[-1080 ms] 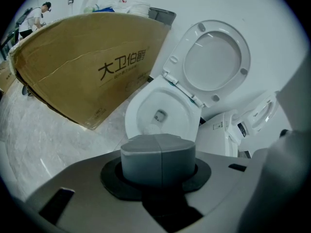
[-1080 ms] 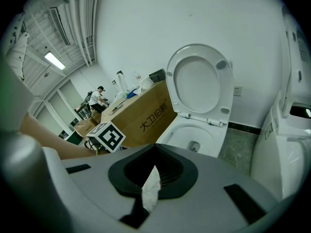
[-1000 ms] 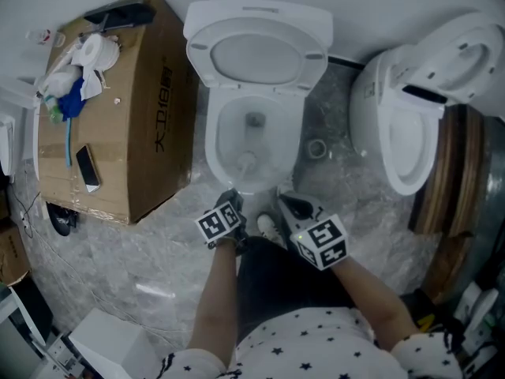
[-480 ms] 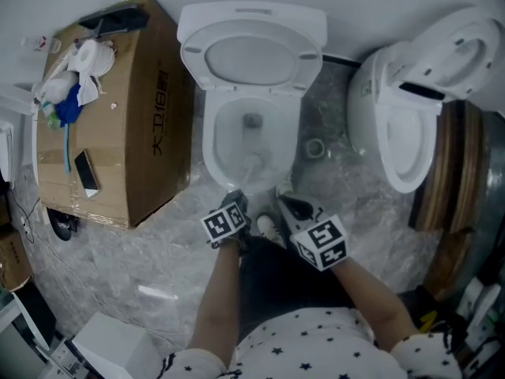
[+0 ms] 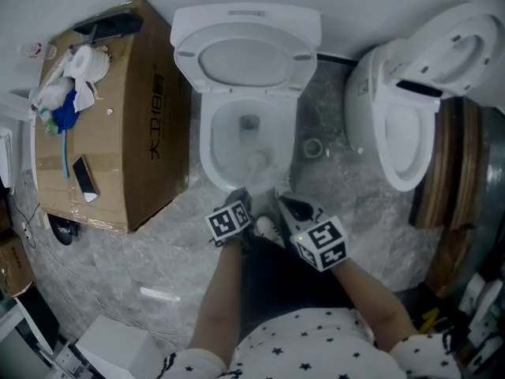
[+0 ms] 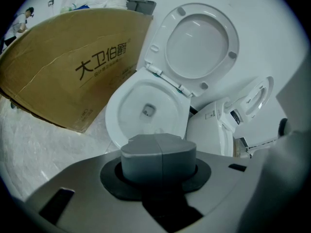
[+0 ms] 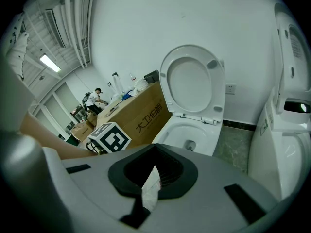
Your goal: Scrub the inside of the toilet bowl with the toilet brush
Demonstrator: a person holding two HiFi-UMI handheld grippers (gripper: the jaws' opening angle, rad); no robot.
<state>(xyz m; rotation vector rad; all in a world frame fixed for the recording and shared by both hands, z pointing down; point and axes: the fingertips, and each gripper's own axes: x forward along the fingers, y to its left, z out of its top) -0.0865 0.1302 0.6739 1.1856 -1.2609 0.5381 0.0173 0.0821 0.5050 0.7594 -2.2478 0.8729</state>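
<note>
Toilet brush: sat inside the toilet bowl, showing a white head smeared by motion at 6 o'clock of the drain; had looked sharper and closer to the 7 o'clock wall a second before.
Meaning for the task: read as scrubbing in mid-stroke, sweeping the near wall from left toward right; probably left the far wall and the rim still to cover.
Left gripper: pressed its jaws flat together with no gap at the seam; hid the handle in its own view, but appeared from the head view to feed the brush into the bowl, so was taken as clamped on it; had crept slightly toward 3 o'clock with the stroke.
Right gripper: waited at 5 o'clock of the bowl with jaws spread, holding nothing but a white tissue scrap hanging in the gap; had not budged.
Lid: stood raised at 12 o'clock.
Surroundings: cardboard box at 9 o'clock, second toilet at 3 o'clock, both apart from the bowl.
</note>
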